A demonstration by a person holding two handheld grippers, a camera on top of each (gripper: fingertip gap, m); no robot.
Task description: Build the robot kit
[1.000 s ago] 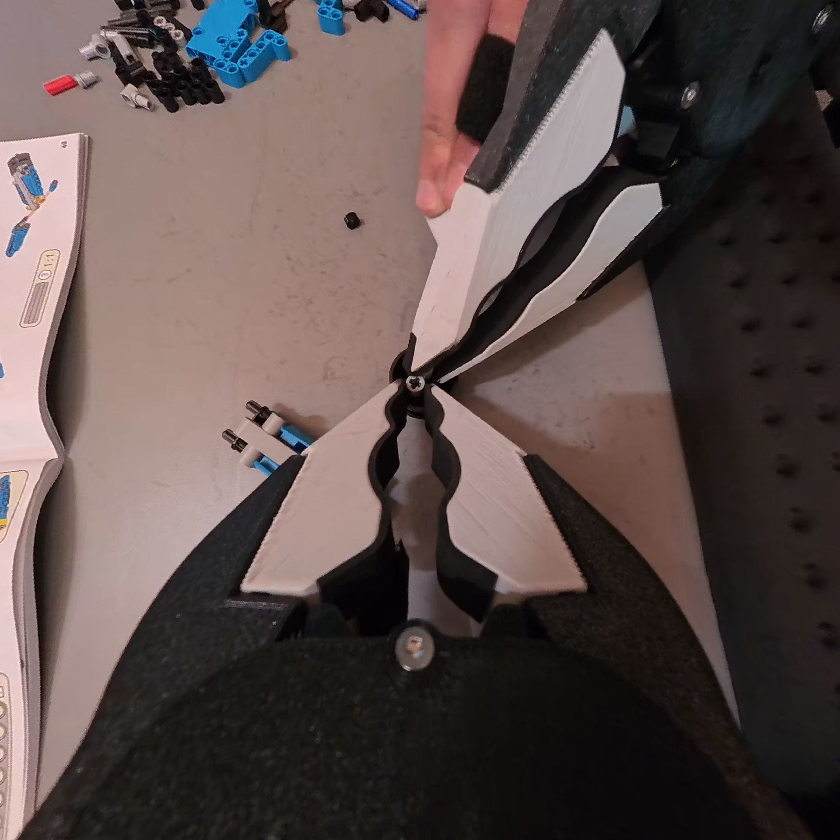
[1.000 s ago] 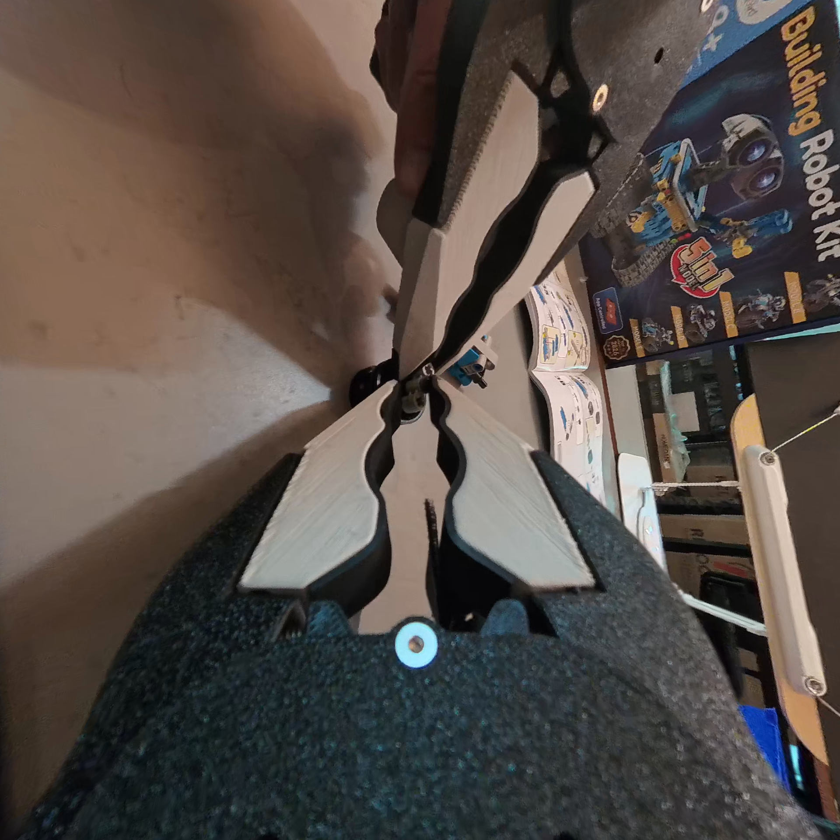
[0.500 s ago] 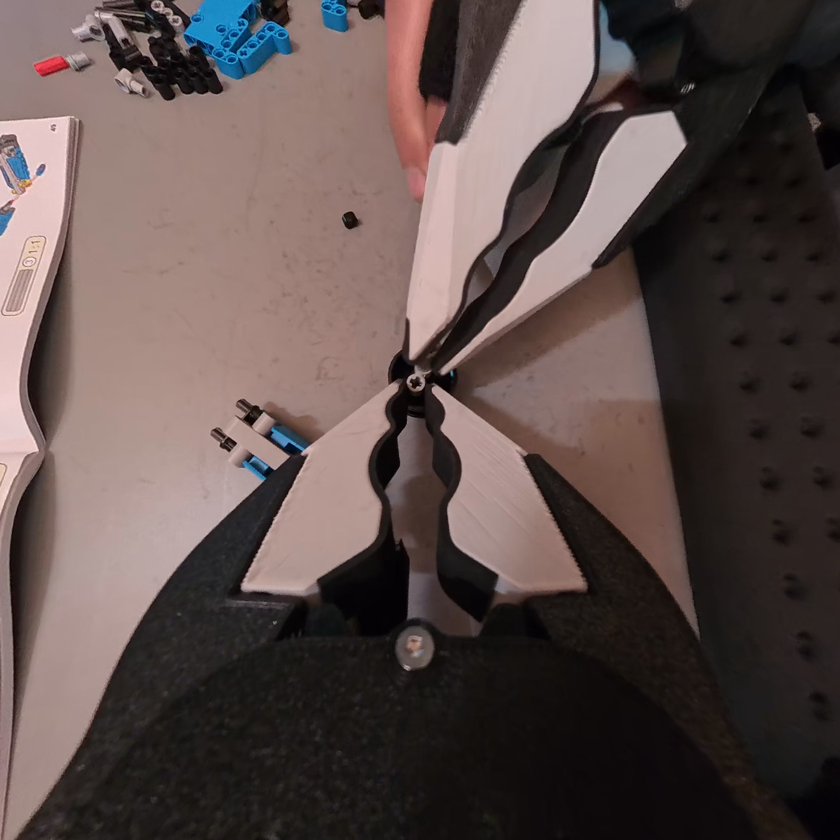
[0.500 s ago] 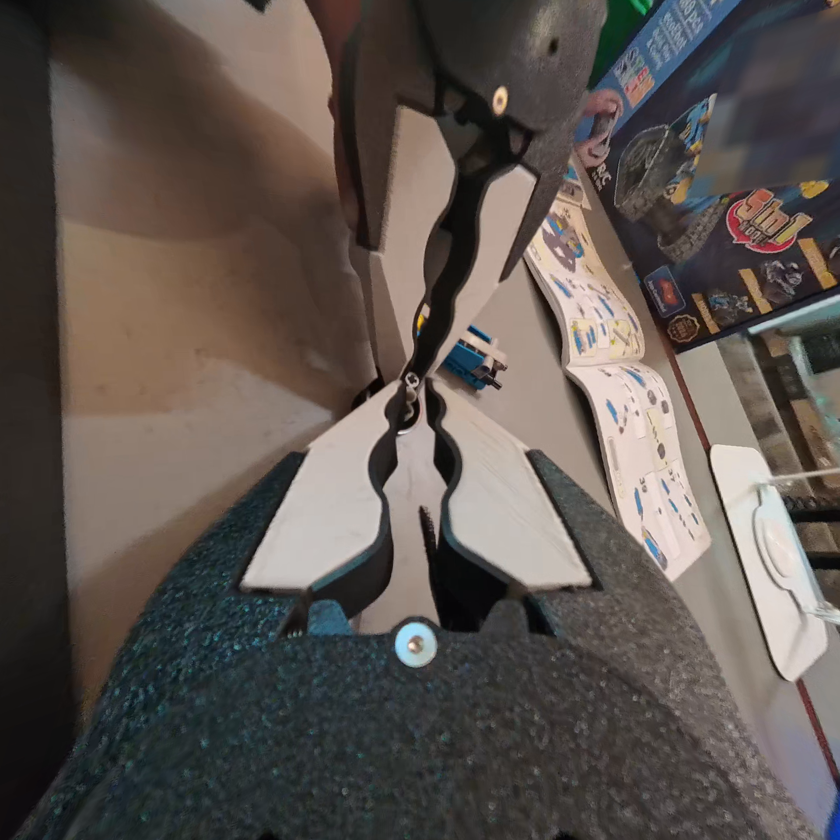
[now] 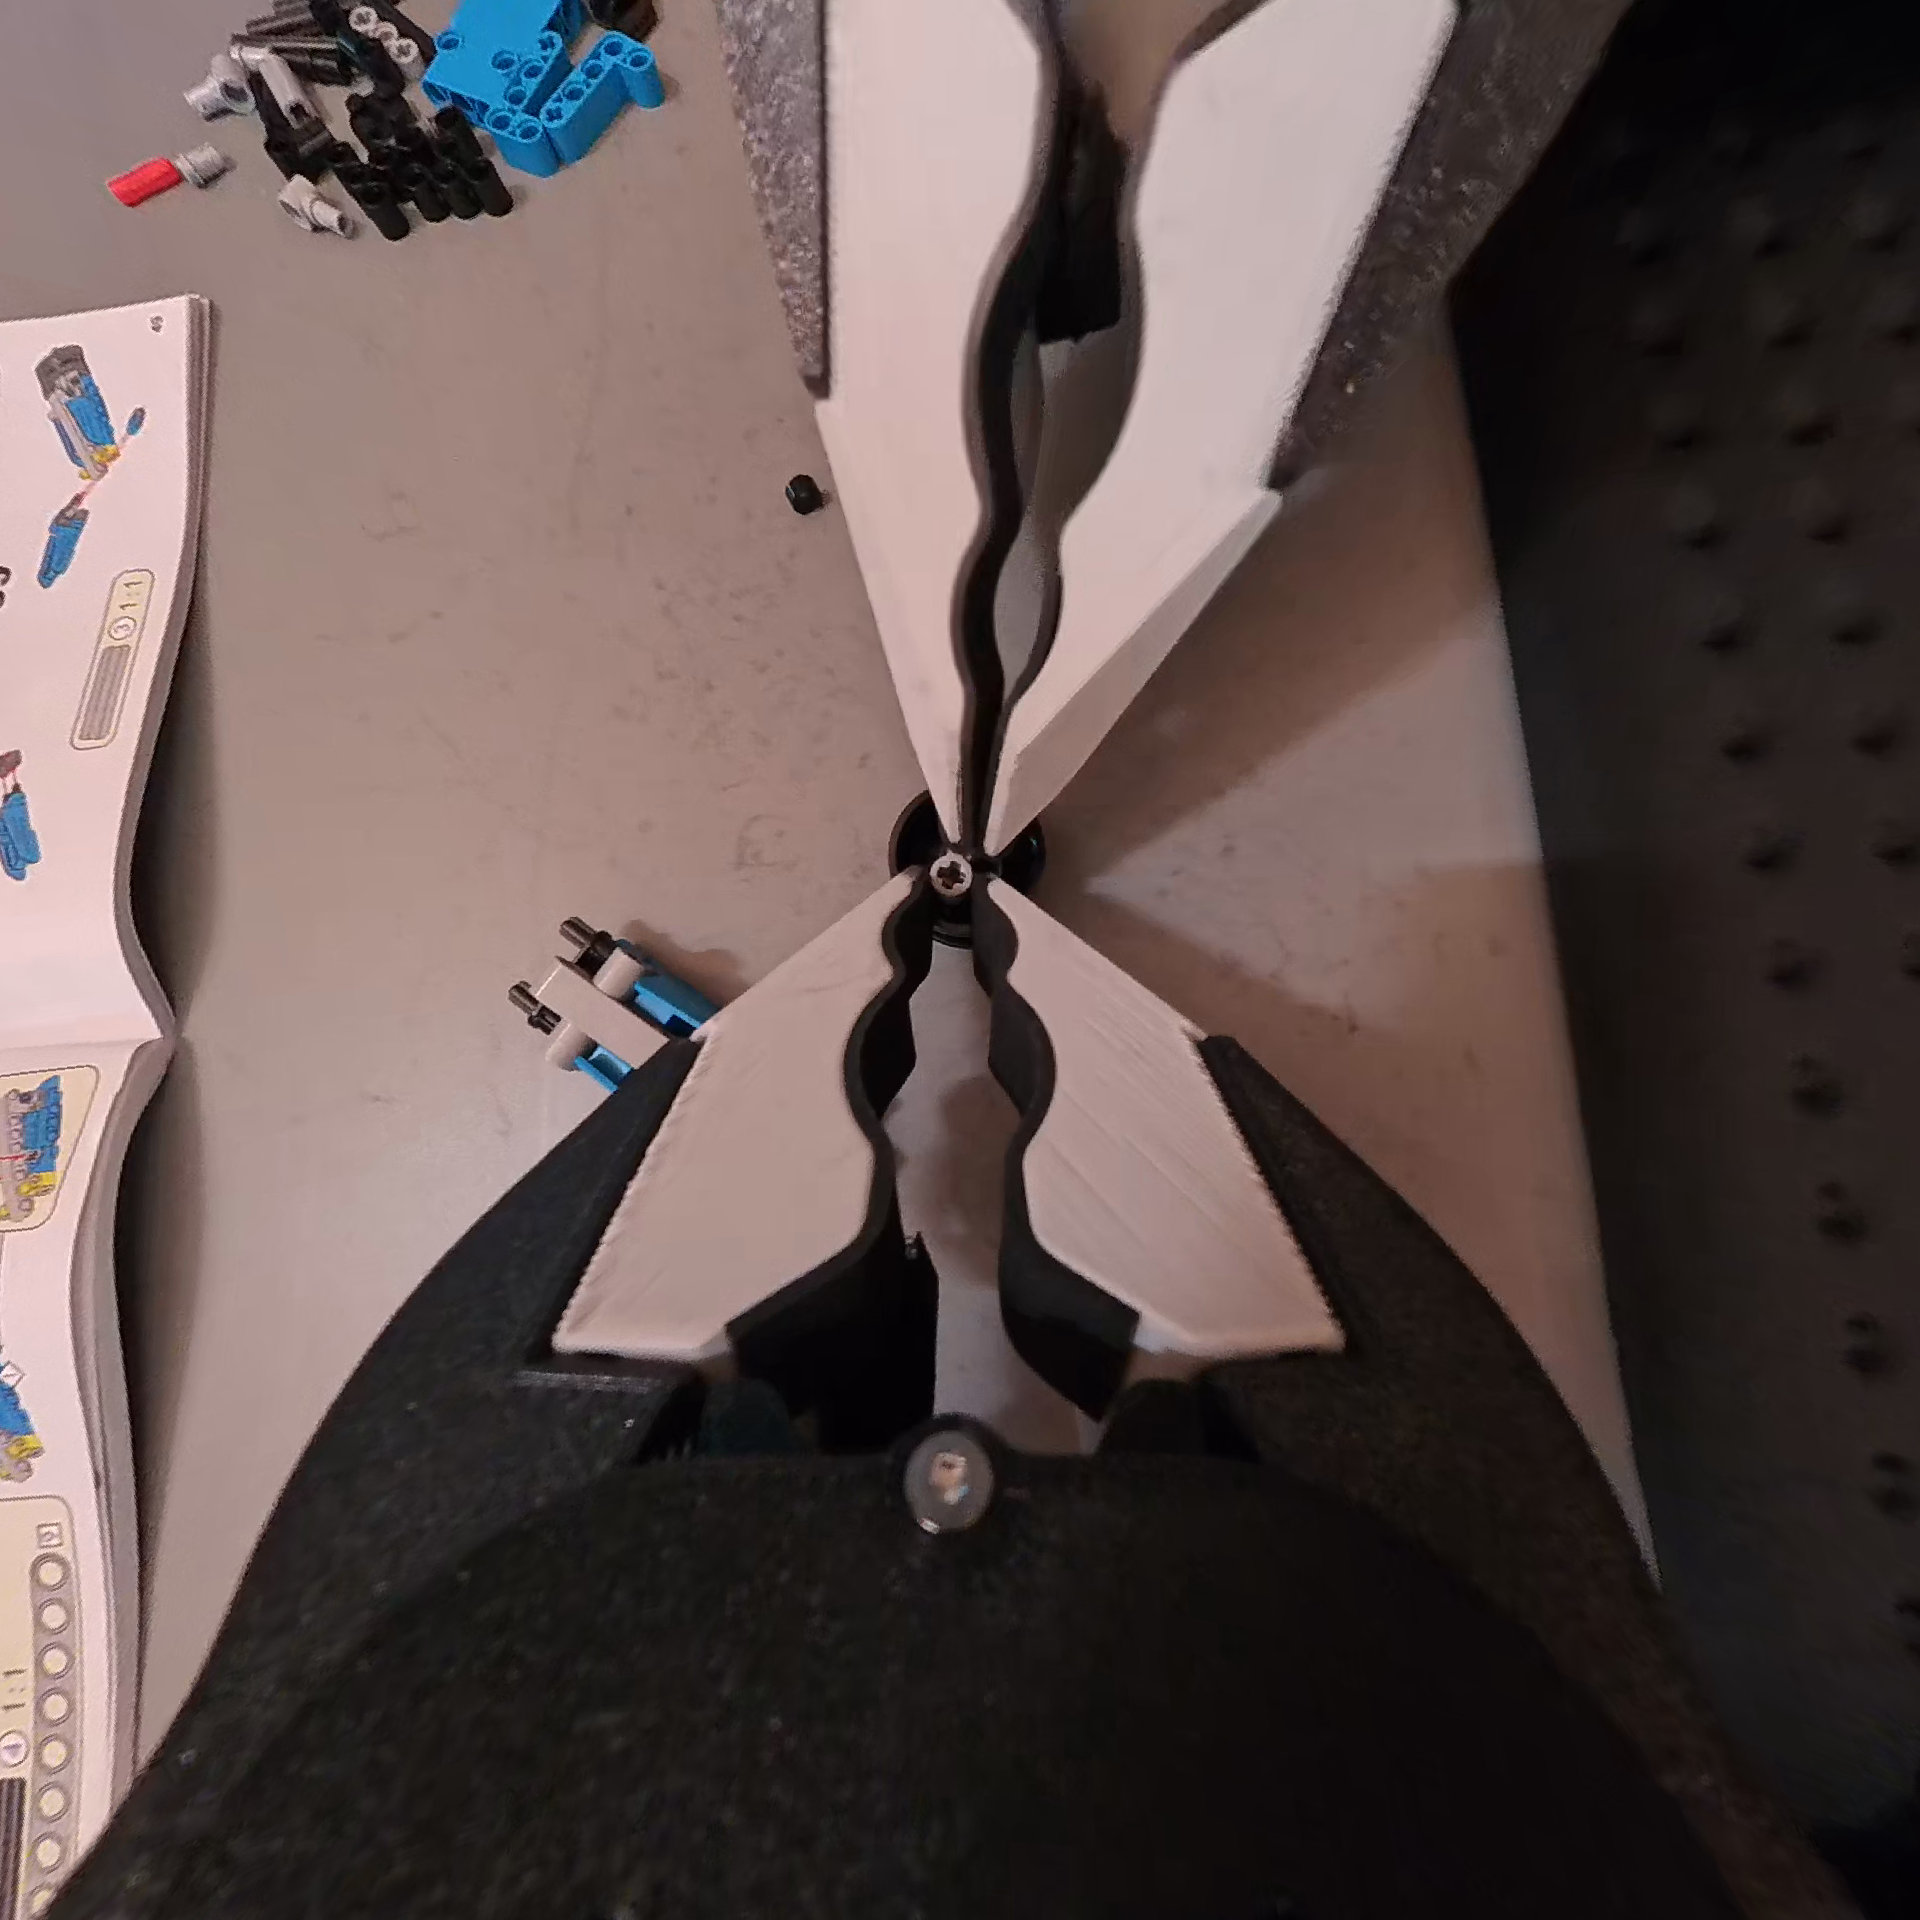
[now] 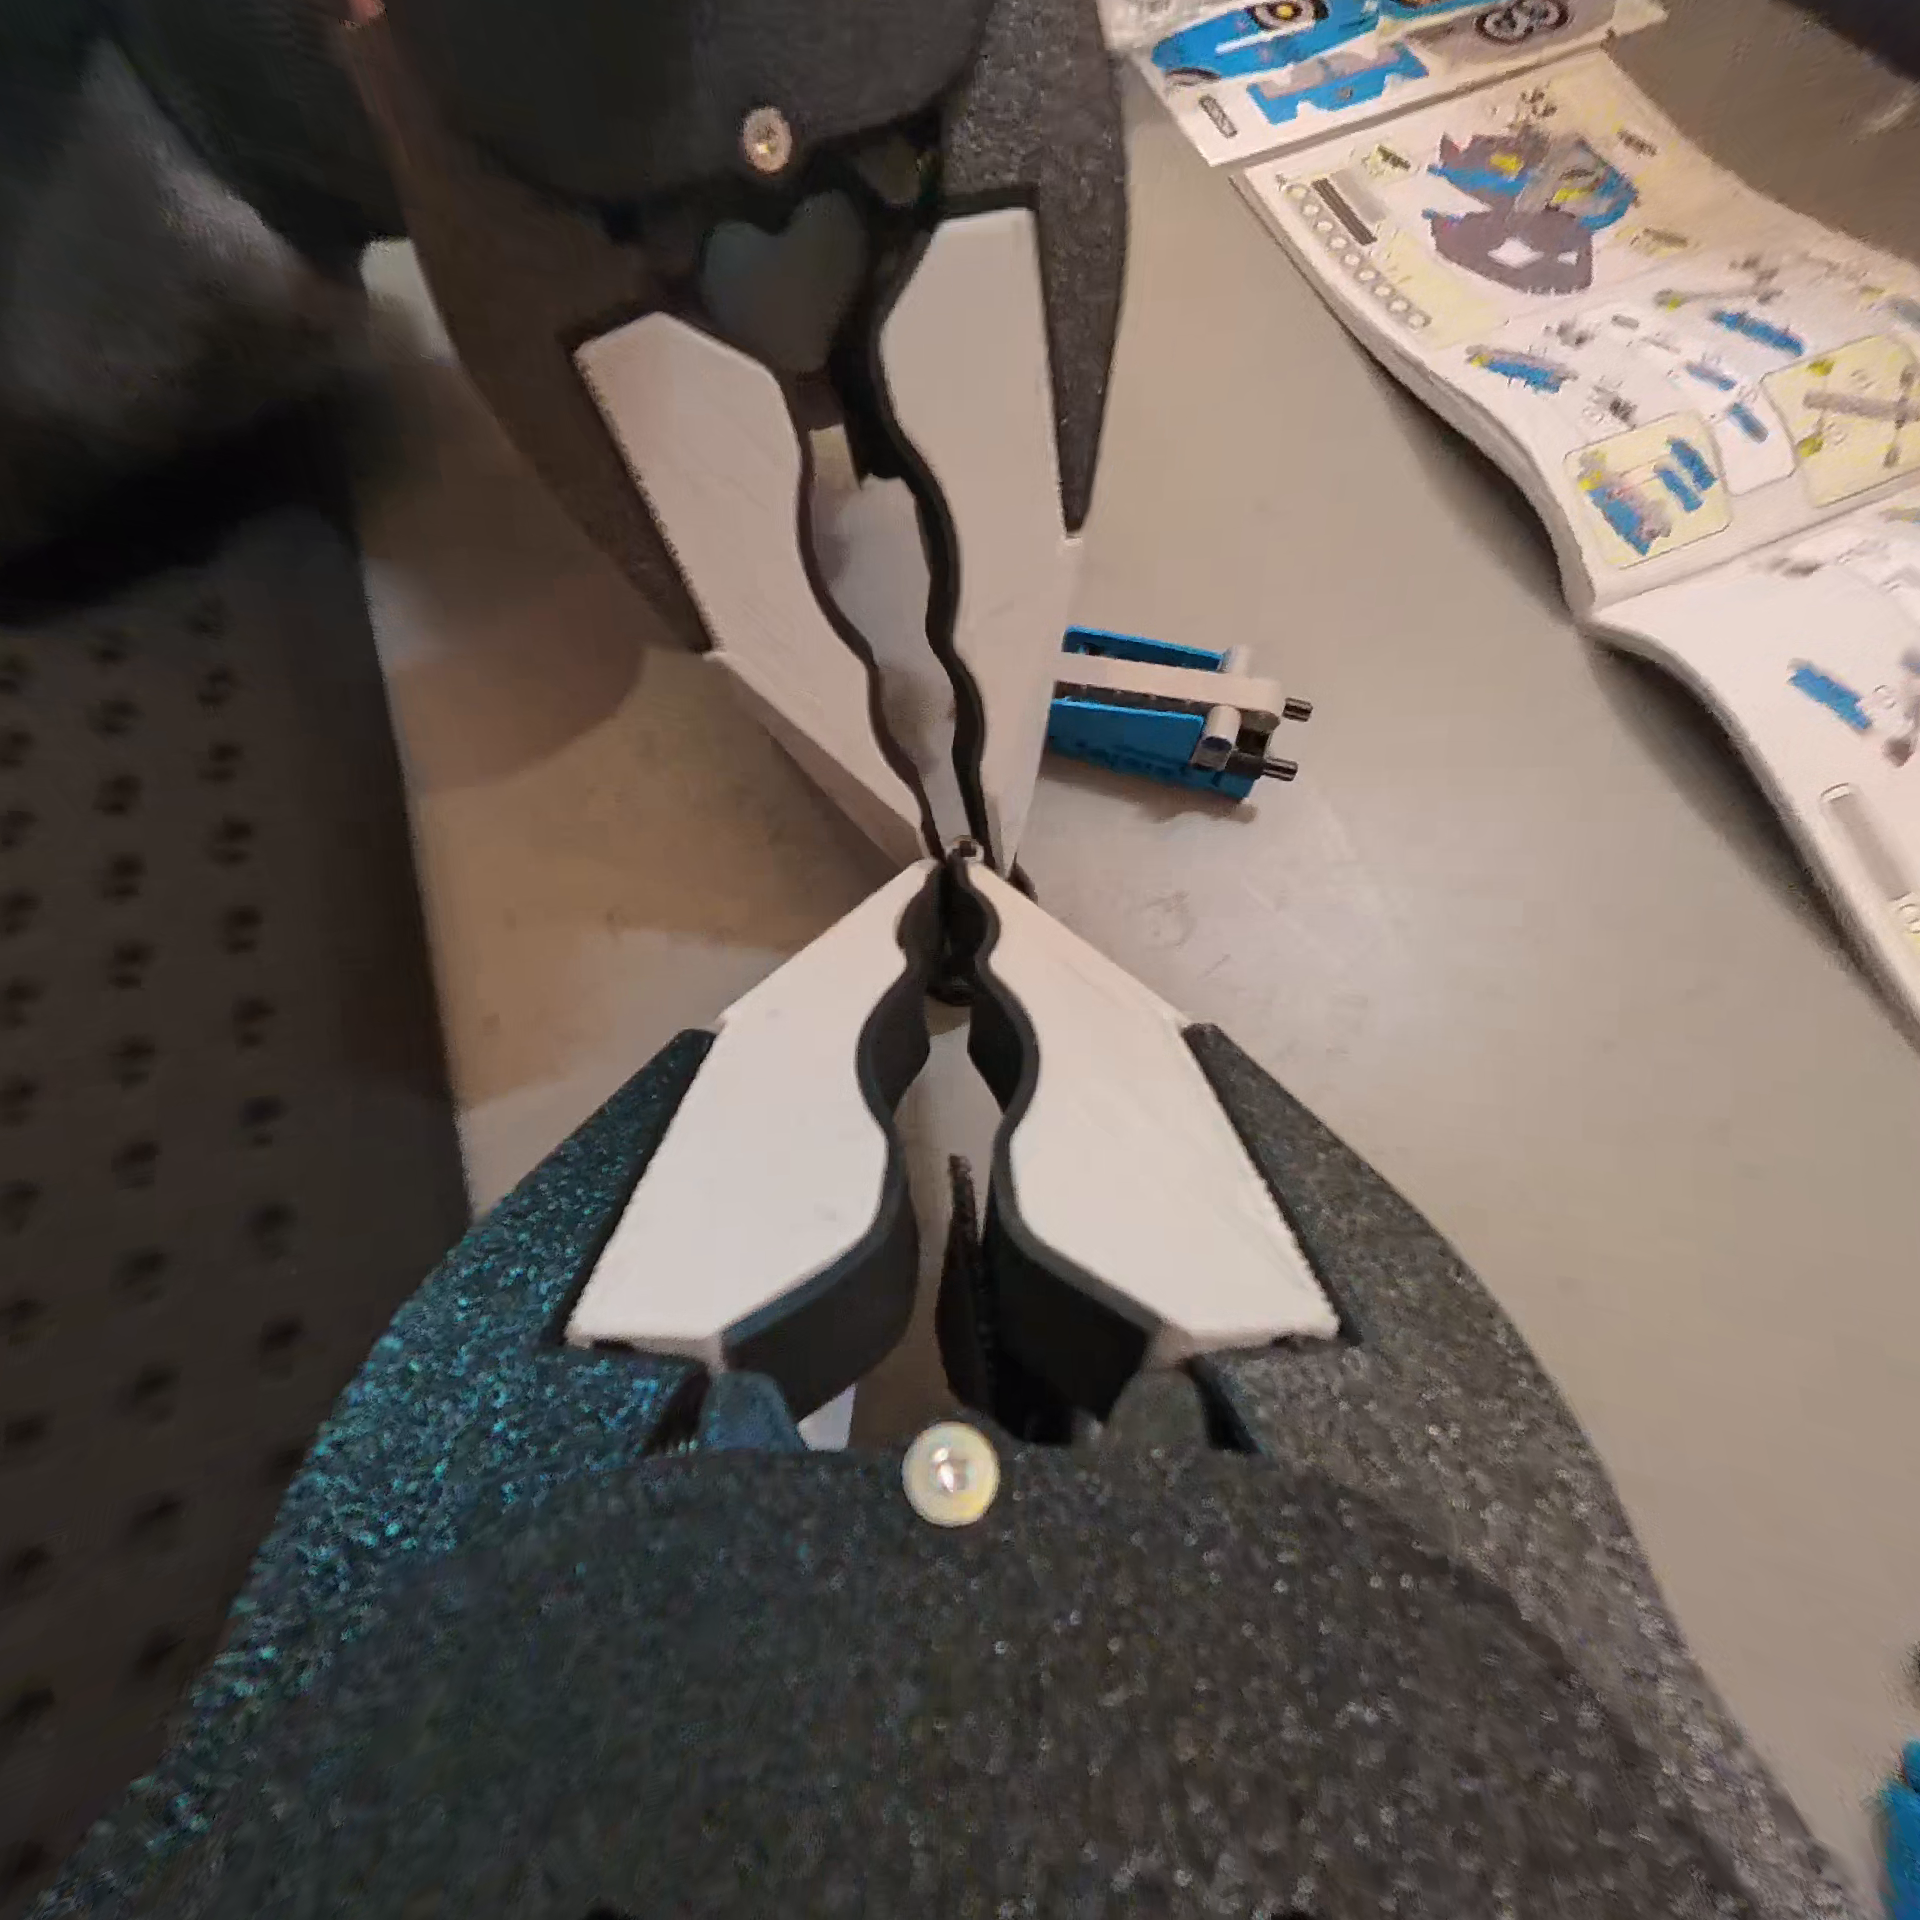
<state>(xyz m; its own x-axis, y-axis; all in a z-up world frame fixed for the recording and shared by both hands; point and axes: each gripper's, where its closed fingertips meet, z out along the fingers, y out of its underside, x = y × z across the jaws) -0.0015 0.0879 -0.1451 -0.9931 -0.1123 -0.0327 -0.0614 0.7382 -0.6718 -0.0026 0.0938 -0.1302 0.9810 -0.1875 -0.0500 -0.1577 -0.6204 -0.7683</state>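
A small black wheel-like part [image 5: 964, 864] with a pale cross-holed hub is being pinched from opposite sides, just above the grey table [image 5: 468, 644], by the closed left gripper [image 5: 951, 904] and the closed right gripper [image 6: 954, 883]; a blue-and-white assembly [image 5: 608, 1003] is lying nearby.

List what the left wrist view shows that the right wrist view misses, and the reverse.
Only the left wrist view: a pile of loose black, grey and blue parts, a red pin and a stray black bit.

Only the right wrist view: nothing certain beyond more of the booklet's pages.

Both: the left gripper and right gripper meeting tip to tip, shut on a small black part with a pale cross-ended axle; the blue-and-grey assembly; the open instruction booklet; the perforated black mat.
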